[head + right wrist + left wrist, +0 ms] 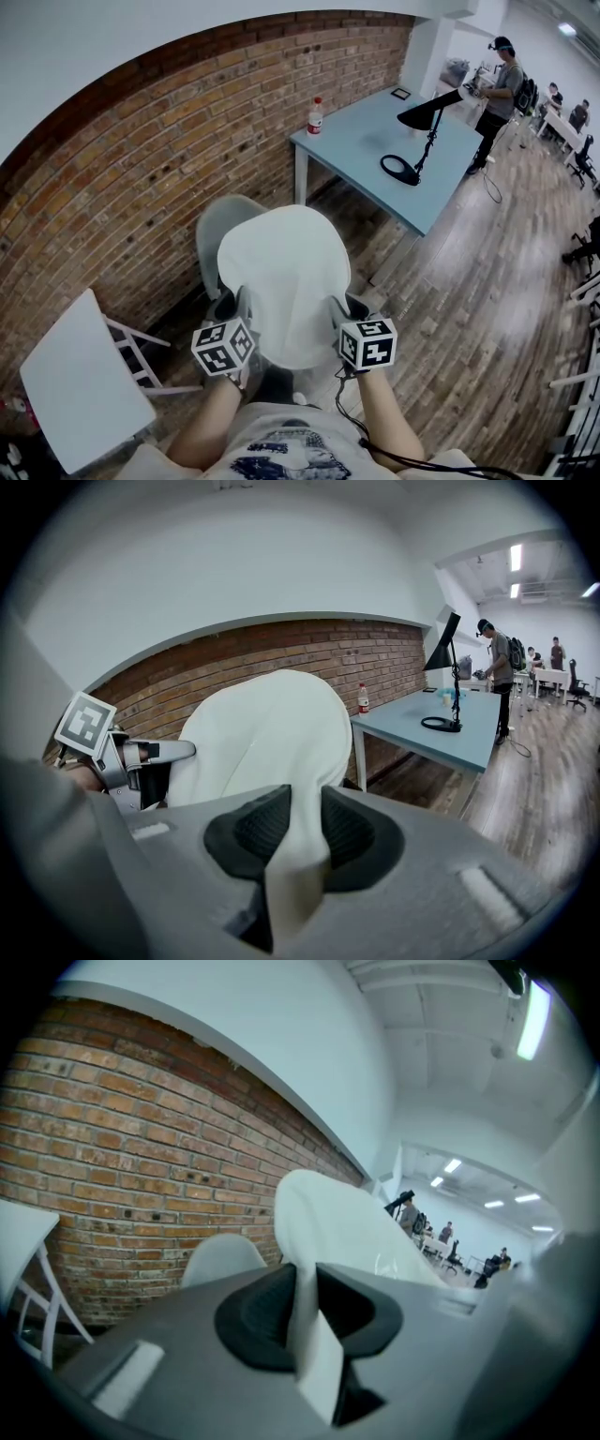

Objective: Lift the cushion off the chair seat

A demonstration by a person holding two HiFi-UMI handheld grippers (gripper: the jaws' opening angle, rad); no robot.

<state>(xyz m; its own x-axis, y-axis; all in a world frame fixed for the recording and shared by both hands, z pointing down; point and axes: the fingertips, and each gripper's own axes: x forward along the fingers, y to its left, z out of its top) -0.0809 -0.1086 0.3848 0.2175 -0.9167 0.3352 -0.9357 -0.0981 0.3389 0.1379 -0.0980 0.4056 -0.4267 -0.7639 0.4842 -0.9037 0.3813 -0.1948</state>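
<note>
Jaws of left gripper (231, 307) and right gripper (343, 311) each clamp narrowly on the white cushion's (281, 267) near edge.

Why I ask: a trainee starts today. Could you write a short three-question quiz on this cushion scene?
1. True or false: the left gripper and the right gripper are each shut on the edge of the white cushion.
2. What stands at the corner of the blue table nearest the wall? A) a bottle B) a laptop C) a kettle
3. Fill in: the wall behind the grey chair is made of ____.
Key: 1 true; 2 A; 3 brick.
</note>
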